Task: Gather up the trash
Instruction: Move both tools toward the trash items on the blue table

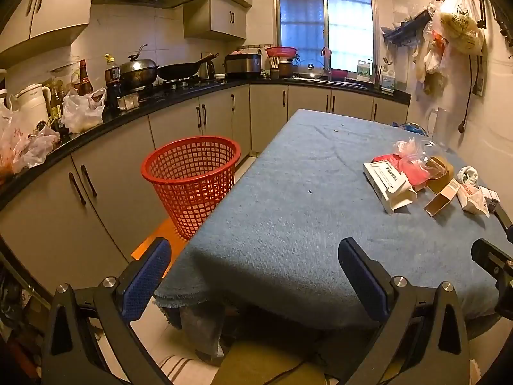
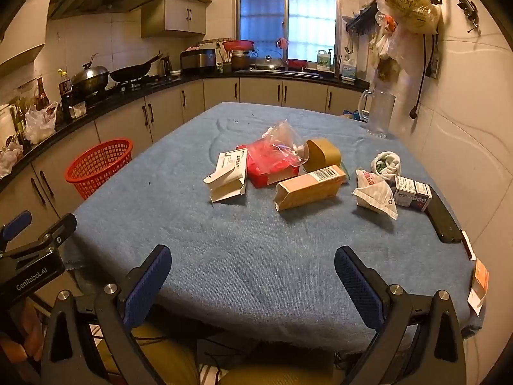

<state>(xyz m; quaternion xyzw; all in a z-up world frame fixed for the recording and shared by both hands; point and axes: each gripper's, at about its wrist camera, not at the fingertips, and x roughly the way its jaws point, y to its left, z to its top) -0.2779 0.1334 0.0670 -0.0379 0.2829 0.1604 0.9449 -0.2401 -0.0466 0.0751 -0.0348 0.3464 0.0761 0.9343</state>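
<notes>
Trash lies in a cluster on the blue-clothed table point(image 2: 224, 240): a white carton point(image 2: 228, 176), a red box point(image 2: 272, 168) under a clear plastic bag point(image 2: 282, 141), a tan carton point(image 2: 309, 187), a brown tape roll point(image 2: 322, 152), a crumpled white wrapper point(image 2: 375, 194) and a balled cloth point(image 2: 386, 163). A red mesh basket point(image 1: 192, 181) stands on the floor left of the table. My left gripper point(image 1: 255, 274) hangs open over the table's near left corner. My right gripper point(image 2: 253, 280) is open above the near edge, well short of the trash. Both hold nothing.
Small boxes point(image 2: 412, 194) and a dark phone point(image 2: 444, 221) lie at the table's right edge, a glass jug point(image 2: 380, 115) at its far right. A cluttered black counter point(image 1: 128, 109) with cabinets runs along the left and back. Bags hang on the right wall point(image 2: 407, 9).
</notes>
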